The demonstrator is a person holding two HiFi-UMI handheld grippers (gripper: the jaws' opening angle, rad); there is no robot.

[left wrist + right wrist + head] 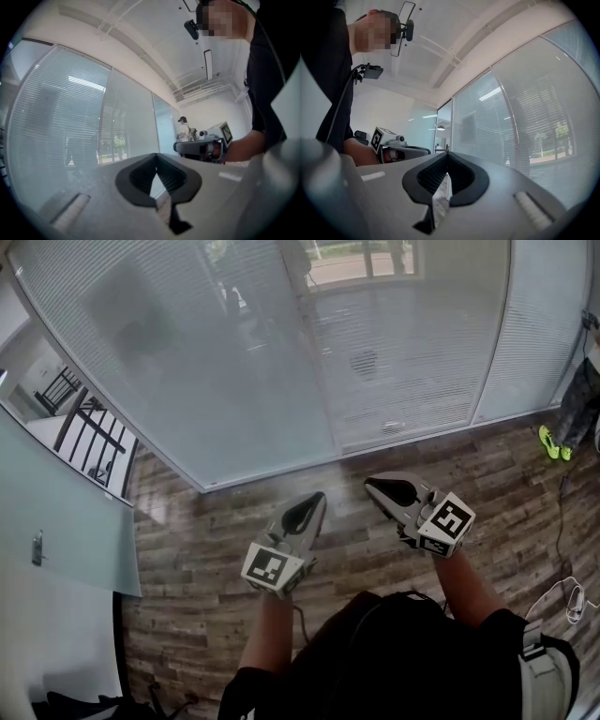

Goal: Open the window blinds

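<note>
Closed white window blinds (234, 362) cover the glass panels ahead, above a wood floor (206, 531). In the head view both grippers are held out side by side, pointing at the blinds and short of them. My left gripper (317, 498) is shut with nothing in it, and so is my right gripper (370, 484). In the left gripper view the left gripper (156, 154) has its jaws meeting at the tip, with the blinds (61, 122) to its left. In the right gripper view the right gripper (447, 153) is shut and empty, with the blinds (525, 126) to its right.
A small fitting (394, 427) sits at the bottom of the middle blind. A frosted glass door (66, 521) stands at the left. A person with green shoes (555, 444) stands at the right edge. A white cable (562, 596) lies on the floor at the right.
</note>
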